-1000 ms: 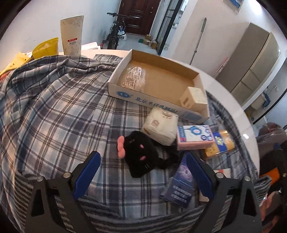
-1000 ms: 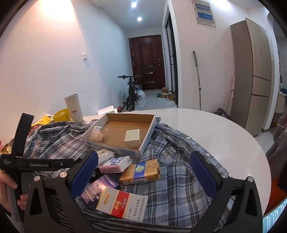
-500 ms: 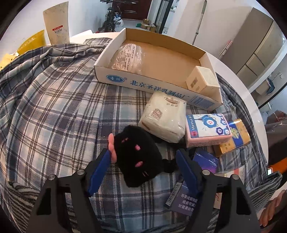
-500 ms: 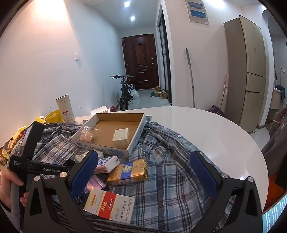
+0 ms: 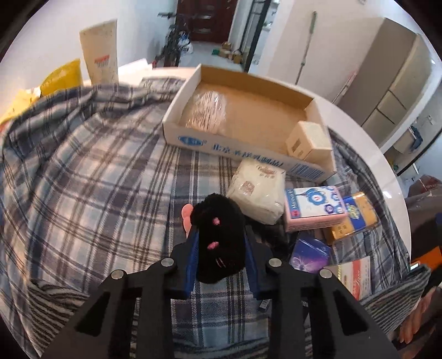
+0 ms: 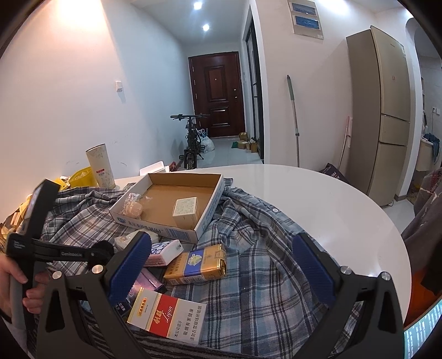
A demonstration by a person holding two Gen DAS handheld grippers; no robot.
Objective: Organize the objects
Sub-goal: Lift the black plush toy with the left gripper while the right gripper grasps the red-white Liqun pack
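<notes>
Bright indoor light, strong fisheye warp on both my feeds.

Two ceiling spotlights point(image 6: 201, 16) light the hall and flare warm on the white wall point(image 6: 83, 55); the round table point(image 6: 317, 193) shows a soft sheen. My left view is slightly motion-blurred around the cardboard box point(image 5: 248, 154). Corners go black and straight lines bow at the edges.

Fuzzy black plush toy point(image 5: 218, 237) – woven plaid cloth point(image 5: 91, 193) – matt cardboard box point(image 5: 248, 110).

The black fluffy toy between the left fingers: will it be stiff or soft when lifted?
The black plush toy probably squashes: the left hand-held gripper pinches its fuzzy body narrow. It looks light, and unlikely to slip on the blue pads.
</notes>
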